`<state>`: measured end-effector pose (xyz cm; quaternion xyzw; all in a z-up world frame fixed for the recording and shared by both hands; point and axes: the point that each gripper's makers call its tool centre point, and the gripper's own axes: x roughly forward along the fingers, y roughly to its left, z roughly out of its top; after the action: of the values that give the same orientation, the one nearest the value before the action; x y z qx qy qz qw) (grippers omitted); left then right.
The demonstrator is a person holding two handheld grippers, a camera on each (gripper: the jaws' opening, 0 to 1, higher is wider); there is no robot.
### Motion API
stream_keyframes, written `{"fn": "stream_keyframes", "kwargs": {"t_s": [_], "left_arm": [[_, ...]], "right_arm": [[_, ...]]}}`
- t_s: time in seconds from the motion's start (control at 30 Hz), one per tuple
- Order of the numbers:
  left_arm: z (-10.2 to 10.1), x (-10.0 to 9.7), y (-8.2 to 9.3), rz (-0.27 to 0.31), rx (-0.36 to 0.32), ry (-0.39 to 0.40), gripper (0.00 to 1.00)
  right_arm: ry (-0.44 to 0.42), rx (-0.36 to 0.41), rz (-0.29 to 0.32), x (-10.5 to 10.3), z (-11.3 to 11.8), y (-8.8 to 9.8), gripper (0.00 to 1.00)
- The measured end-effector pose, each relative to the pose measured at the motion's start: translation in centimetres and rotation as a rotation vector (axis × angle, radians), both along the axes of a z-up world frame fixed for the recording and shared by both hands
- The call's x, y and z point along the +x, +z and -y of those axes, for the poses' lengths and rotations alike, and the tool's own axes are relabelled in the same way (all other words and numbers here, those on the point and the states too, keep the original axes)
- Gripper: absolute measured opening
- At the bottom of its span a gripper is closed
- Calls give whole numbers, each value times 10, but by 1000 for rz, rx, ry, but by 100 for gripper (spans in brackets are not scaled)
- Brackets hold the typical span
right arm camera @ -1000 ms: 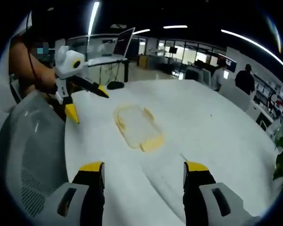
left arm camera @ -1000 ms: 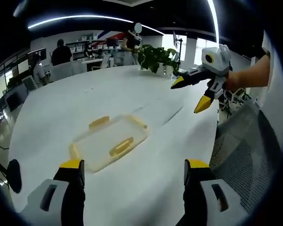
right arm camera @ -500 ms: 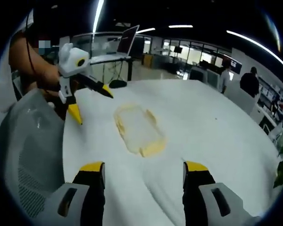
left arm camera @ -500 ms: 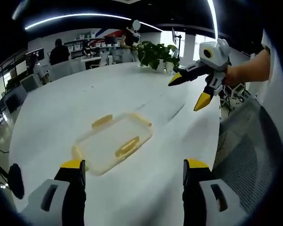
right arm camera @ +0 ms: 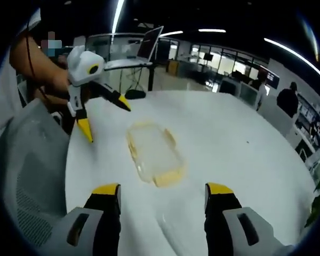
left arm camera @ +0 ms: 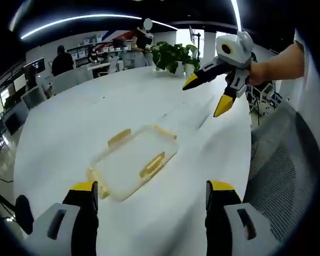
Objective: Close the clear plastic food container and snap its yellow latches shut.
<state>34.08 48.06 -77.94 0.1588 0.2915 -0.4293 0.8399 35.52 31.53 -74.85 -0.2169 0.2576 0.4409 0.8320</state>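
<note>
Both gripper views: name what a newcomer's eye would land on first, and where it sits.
The clear plastic food container with yellow latches lies alone on the white table, ahead of both grippers. In the left gripper view, the right gripper hangs open above the table's far side; the left gripper mirrors it in the right gripper view. A potted plant stands at the table's far edge.

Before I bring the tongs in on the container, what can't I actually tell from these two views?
- Latch state: the yellow latches on the clear container are too small and soft in both views to tell snapped from loose.
- Lid seating: clear plastic on the white table; the seam is not readable.
- Container contents: in the right gripper view the container is blurred, so this is unclear.
</note>
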Motion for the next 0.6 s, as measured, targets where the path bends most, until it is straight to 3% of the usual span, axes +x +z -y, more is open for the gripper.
{"fn": "stream_keyframes", "kwargs": {"t_s": [0.6], "left_arm": [[-11,16,-8,11,71,-52,82]], "right_arm": [[61,-45,-9,13,-11,-9,63]]}}
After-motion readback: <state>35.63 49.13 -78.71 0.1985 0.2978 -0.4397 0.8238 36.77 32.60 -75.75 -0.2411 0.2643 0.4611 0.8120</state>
